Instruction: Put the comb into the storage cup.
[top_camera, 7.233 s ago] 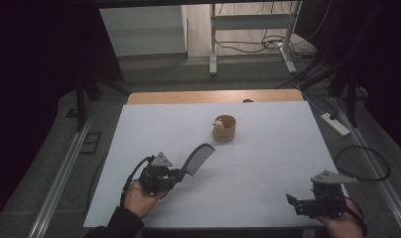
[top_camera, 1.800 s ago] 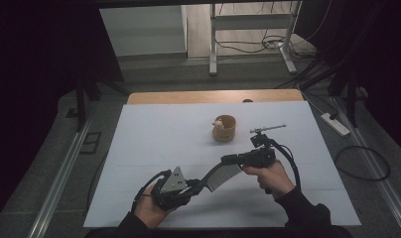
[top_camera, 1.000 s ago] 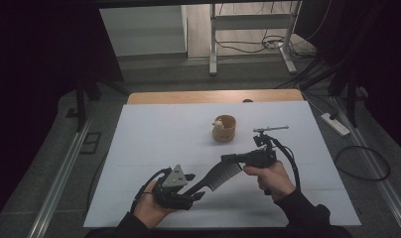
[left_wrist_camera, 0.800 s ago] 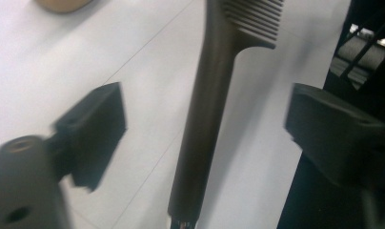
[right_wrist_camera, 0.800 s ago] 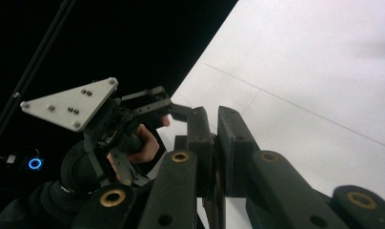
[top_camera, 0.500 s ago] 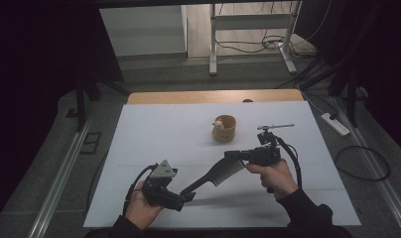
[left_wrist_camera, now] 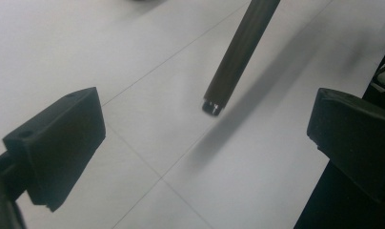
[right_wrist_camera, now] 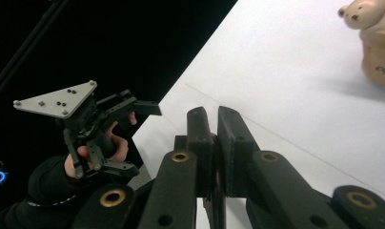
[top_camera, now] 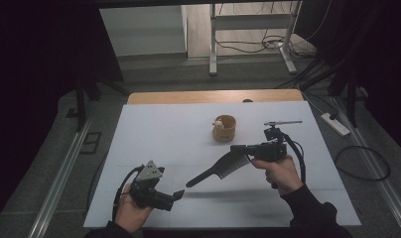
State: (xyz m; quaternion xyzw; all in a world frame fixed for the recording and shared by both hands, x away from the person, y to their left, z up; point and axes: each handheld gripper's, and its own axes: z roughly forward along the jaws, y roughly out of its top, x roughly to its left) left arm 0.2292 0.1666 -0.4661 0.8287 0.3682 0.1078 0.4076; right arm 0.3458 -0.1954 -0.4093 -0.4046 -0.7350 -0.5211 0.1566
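Right gripper [top_camera: 240,148] clamps the light, stiff comb [top_camera: 219,167] at frame centre; you keep left gripper [top_camera: 177,197] wide, freshly opened off its handle.

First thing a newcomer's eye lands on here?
The black comb held in the air above the middle of the white table, clamped at its toothed end by the right gripper. Its handle tip points at the left gripper, jaws wide and just opened, nothing between them. Behind sits a small tan cup.
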